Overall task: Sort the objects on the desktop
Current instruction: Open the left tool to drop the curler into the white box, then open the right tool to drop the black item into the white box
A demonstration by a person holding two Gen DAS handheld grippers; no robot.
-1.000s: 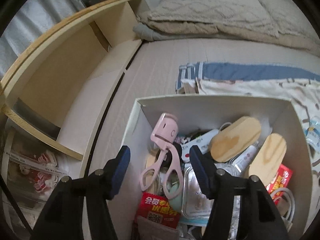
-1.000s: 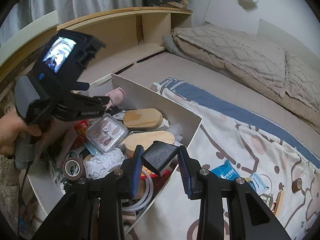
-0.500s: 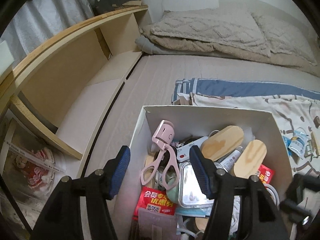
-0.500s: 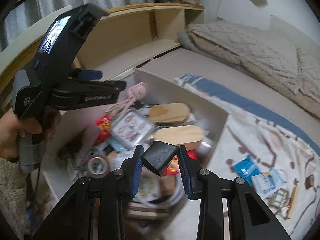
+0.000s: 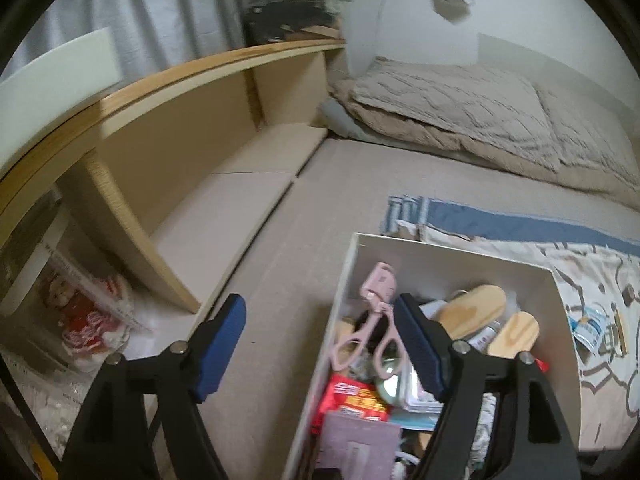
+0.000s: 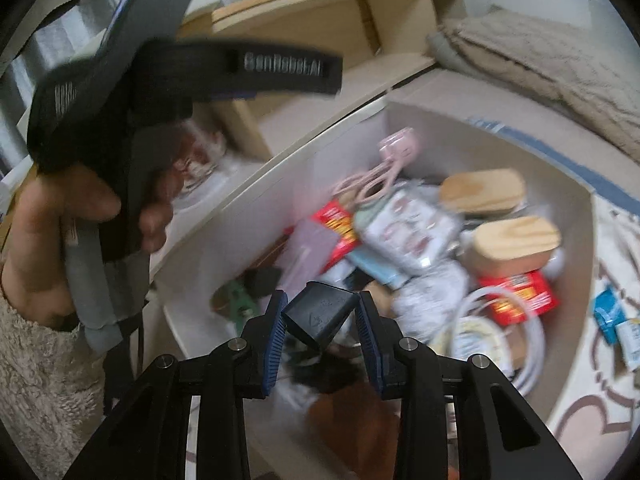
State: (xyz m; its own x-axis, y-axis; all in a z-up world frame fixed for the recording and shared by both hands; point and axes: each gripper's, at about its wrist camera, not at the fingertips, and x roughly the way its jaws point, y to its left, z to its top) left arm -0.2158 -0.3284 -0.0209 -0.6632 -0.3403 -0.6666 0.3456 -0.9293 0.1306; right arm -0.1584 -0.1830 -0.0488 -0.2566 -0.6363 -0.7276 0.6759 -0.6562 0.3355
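Two grippers are at work over one crowded white box [image 5: 440, 252] on the bed. Starting at the left, the left gripper [image 5: 320, 346] hangs with its jaws opening and nothing between the pads; its left finger sits over bare mattress outside the box wall, its right finger over the box's near-left corner. Just ahead of that right finger lies a pink eyelash curler [image 5: 372, 320], propped against the left wall, with a red packet [image 5: 352, 394] below it and two wooden oval blocks [image 5: 472, 312] further to the right. Beyond the box on the right, a few small items [image 5: 592, 320] lie loose on the patterned blanket [image 5: 600, 380].

Moving right, the right gripper [image 6: 320, 332] is pinching a small black block [image 6: 320, 316], seemingly a plug adapter, held tilted between the blue pads. It hangs above the near end of the box, over the jumble of packets, a white cable coil [image 6: 532, 344] to its right and a clear case of nail tips [image 6: 408, 232] ahead. The person's hand [image 6: 72, 216] holding the other tool shows at the upper left of this view.

The step in hand looks like dropping the black block into the box. The next move calls for lowering it over a free gap and spreading the pads, while the empty left gripper goes for another loose item.
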